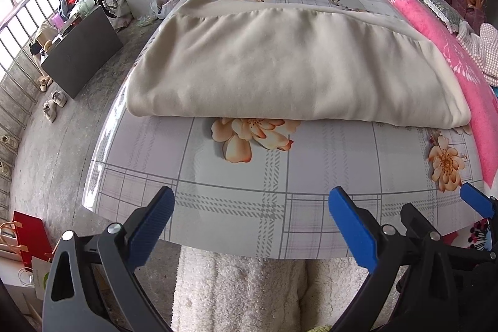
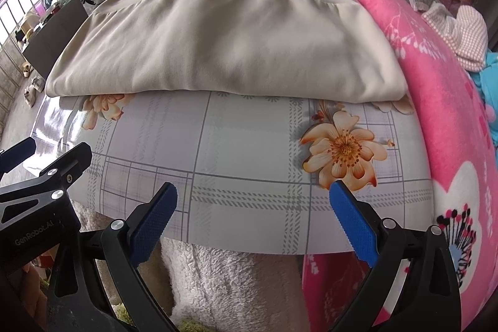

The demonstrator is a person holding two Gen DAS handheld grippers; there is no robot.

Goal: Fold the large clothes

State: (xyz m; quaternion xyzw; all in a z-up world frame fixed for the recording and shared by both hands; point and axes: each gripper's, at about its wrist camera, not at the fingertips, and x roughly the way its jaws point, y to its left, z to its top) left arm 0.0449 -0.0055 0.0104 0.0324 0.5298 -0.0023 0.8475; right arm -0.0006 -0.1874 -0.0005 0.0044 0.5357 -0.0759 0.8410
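Right now both grippers hang at the near edge of the table (image 1: 236,176), released and holding nothing: the left gripper (image 1: 252,226) has its blue pads spread wide over the flowered, checked tablecloth, and the right gripper (image 2: 253,223) stands the same way, jaws apart, just beside the left one. In the right wrist view the left tool shows at the lower left edge; in the left wrist view a blue tip of the right tool shows at the lower right. The beige garment (image 1: 280,67) lies folded into a broad, thick rectangle across the middle of the table, its rounded folded edge facing the grippers and well apart from them, with a large orange flower print peeking out from under that edge. A second layer of the same cloth sticks out past the top flap on the far side. Against the garment's right end runs a pink floral blanket (image 2: 435,77). Below the table edge, fluffy white fabric (image 2: 224,279) fills the gap between the fingers.
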